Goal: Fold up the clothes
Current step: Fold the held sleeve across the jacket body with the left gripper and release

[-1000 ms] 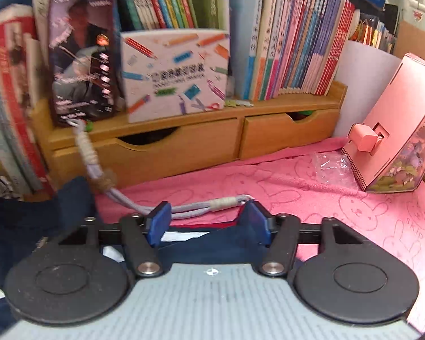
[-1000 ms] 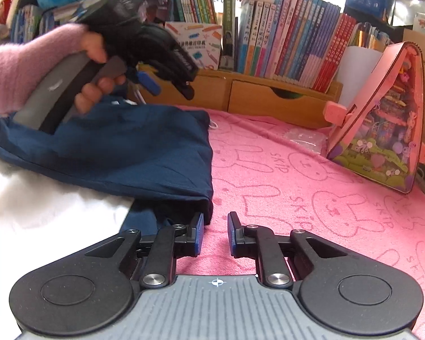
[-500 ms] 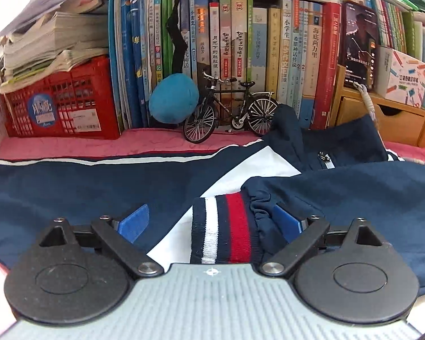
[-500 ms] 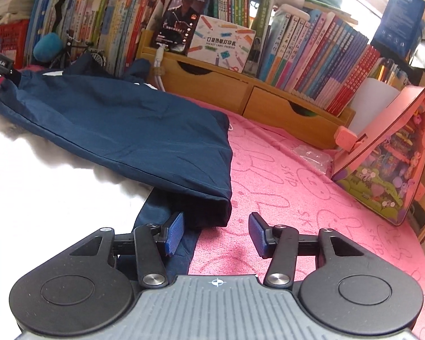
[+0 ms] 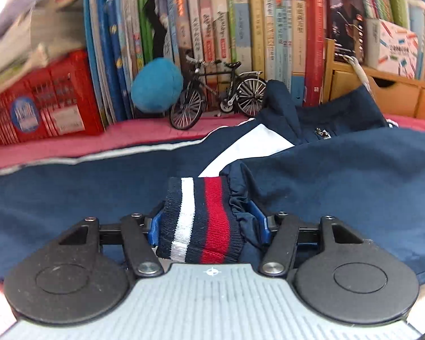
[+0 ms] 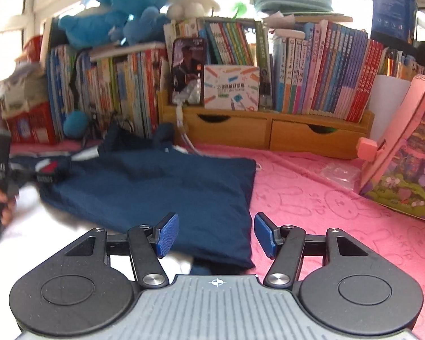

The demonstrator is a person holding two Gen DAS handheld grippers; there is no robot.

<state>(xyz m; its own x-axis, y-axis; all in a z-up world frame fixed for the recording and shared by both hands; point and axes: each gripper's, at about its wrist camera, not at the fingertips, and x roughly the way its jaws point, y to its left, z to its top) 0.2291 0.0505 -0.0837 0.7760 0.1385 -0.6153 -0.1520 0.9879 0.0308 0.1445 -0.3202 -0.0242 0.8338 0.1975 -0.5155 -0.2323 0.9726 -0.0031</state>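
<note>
My left claw (image 5: 209,222), just closing, pinches the navy jacket's ribbed striped cuff (image 5: 201,221); its sleeve runs rightward. My right claw (image 6: 216,235), just opening, stands spread above the folded navy jacket (image 6: 161,187) on the pink counter (image 6: 325,226).

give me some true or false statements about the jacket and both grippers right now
1. The left gripper has the striped cuff between its pads. True; its jaws have just been closing, and the pads sit against the cuff's sides.
2. The right gripper is clamped on the jacket. False: its jaws have just been opening, and the pads stand apart above the cloth with nothing pinched.
3. A toy bicycle stands behind the jacket, in front of the books. True.
4. The jacket is bright green. False: it is navy with white panels.
5. The cloth under the jacket is pink. True.
</note>
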